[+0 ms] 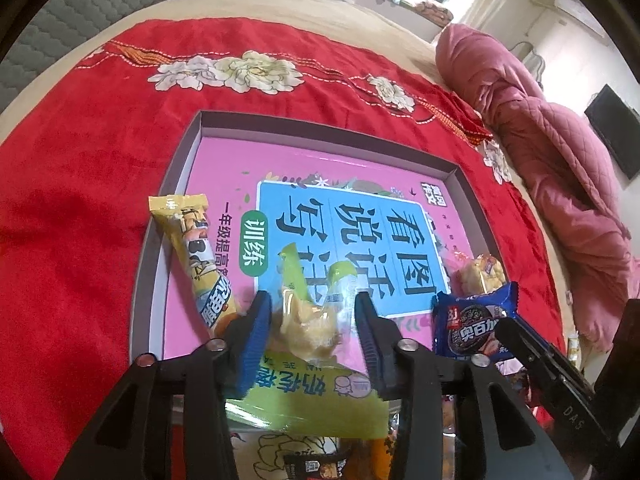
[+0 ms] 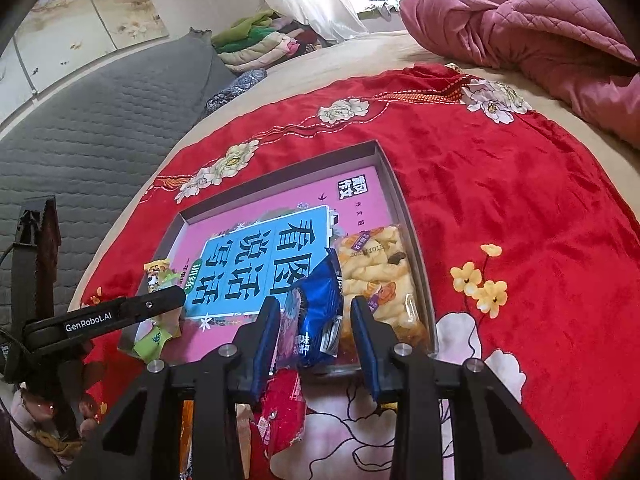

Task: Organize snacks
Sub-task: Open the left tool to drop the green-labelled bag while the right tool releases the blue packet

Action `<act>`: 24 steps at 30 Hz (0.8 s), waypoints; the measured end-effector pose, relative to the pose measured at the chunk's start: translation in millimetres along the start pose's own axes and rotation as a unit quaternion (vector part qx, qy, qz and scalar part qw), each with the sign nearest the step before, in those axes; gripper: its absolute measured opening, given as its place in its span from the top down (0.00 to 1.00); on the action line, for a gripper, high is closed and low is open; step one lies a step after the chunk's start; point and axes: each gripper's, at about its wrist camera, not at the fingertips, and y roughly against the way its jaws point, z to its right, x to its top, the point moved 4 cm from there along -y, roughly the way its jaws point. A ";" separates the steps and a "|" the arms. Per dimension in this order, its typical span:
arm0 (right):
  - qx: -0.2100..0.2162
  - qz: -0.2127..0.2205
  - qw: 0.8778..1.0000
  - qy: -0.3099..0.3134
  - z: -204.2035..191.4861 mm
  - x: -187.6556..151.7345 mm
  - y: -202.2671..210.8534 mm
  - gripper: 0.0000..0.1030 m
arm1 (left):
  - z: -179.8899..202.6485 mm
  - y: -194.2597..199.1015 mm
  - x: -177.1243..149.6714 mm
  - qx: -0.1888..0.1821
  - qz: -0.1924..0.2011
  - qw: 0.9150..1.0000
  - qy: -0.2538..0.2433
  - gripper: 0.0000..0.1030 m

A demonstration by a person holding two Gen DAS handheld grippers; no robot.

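On the red flowered blanket point(image 1: 76, 208) spread over the bed sits a shallow grey-walled tray point(image 1: 188, 152) with a pink and blue printed floor, and the snacks gather along its near edge. At the tray's near left corner a yellow stick packet point(image 1: 196, 256) lies along the left wall. Just beside it, the left gripper point(image 1: 312, 320) has its blue-padded fingers point(image 1: 256, 336) parted around a green-and-clear snack bag point(image 1: 308, 320); both pads lie close against the bag's sides, but whether they actually press it I cannot tell. At the near right corner a clear bag of golden twisted crackers point(image 2: 376, 280) lies flat along the right wall. Touching its left side, a blue cookie packet point(image 2: 320, 308) stands tilted over the near edge between the fingers of the right gripper point(image 2: 316, 332), which are spread wider than the packet, with a gap showing on the right side; any contact on the left pad is unclear. Below the tray's near edge, off the tray, a red snack packet point(image 2: 280, 416) rests on the blanket under that gripper. A pink quilt point(image 2: 520, 36) is heaped at the blanket's far right edge.
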 end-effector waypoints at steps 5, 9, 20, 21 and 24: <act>0.000 -0.003 1.000 0.001 -0.6 -1.0 1.1 0.63 | -0.6 2.8 4.1 -0.001 0.006 1.000 0.003 0.54; -0.001 -0.001 1.000 0.000 -0.6 -0.4 1.9 0.62 | -0.3 6.7 5.0 -0.006 0.008 1.000 0.005 0.54; 0.000 0.009 1.000 -0.004 1.1 2.1 7.4 0.60 | 3.5 22.1 8.3 -0.014 0.015 1.000 0.005 0.39; 0.000 0.011 1.000 -0.004 1.1 2.5 8.5 0.59 | 3.2 23.1 8.4 -0.015 0.015 1.000 0.006 0.38; 0.003 0.016 1.000 -0.005 0.9 4.4 11.4 0.54 | 3.0 27.2 8.6 -0.014 0.016 1.000 0.005 0.37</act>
